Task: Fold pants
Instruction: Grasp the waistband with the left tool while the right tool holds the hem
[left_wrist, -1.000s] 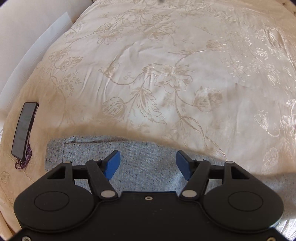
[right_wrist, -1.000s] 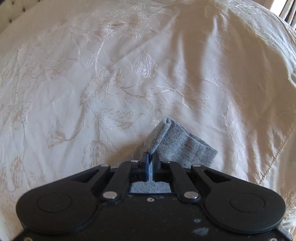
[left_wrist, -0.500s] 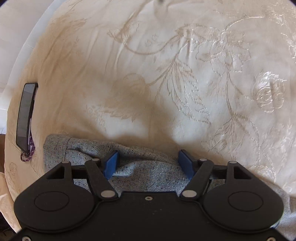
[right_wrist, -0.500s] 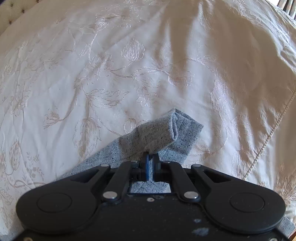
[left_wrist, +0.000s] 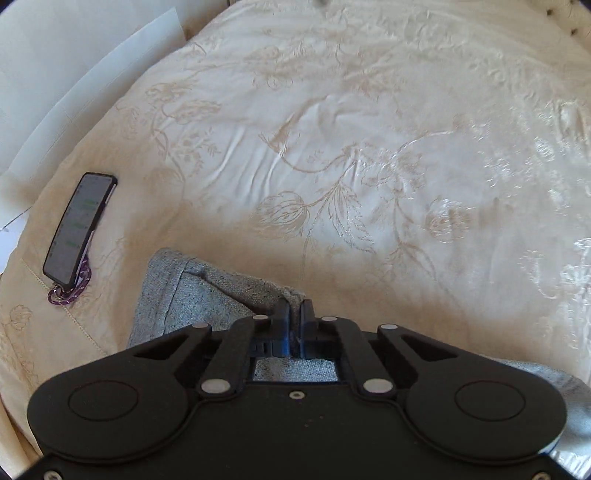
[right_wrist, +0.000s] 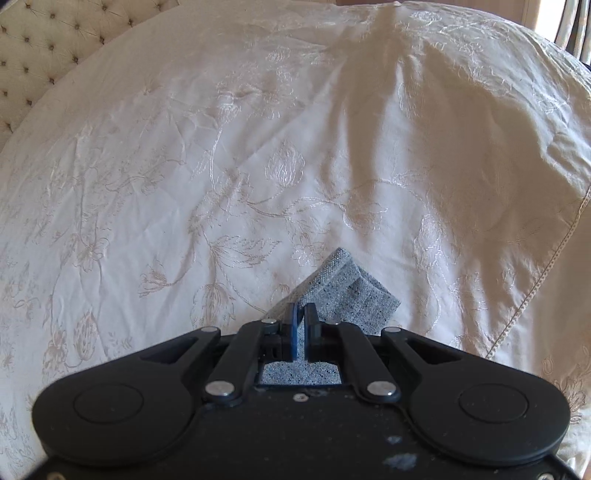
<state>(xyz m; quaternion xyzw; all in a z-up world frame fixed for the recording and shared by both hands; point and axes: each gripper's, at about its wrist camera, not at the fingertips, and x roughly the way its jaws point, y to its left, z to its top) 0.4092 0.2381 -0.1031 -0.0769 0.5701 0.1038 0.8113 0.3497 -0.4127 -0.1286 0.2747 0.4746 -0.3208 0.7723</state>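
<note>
The grey speckled pants (left_wrist: 192, 295) lie on a cream embroidered bedspread (left_wrist: 332, 147). In the left wrist view my left gripper (left_wrist: 294, 310) is shut on a raised fold of the pants, and the cloth peaks between its blue pads. In the right wrist view my right gripper (right_wrist: 301, 314) is shut on another part of the pants (right_wrist: 351, 291), whose hemmed end hangs folded just beyond the fingers. Most of the garment is hidden under the two gripper bodies.
A dark phone (left_wrist: 79, 227) with a purple cord lies on the bedspread at the left, near the bed's edge. White sheets of paper (left_wrist: 74, 74) lie beyond that edge. A tufted headboard (right_wrist: 48, 40) stands at the far left in the right wrist view.
My left gripper went from open over the flat pants to shut on a pinched fold, then lifted. The right gripper stayed shut on its cloth and rose, and the bedspread looks farther off.
</note>
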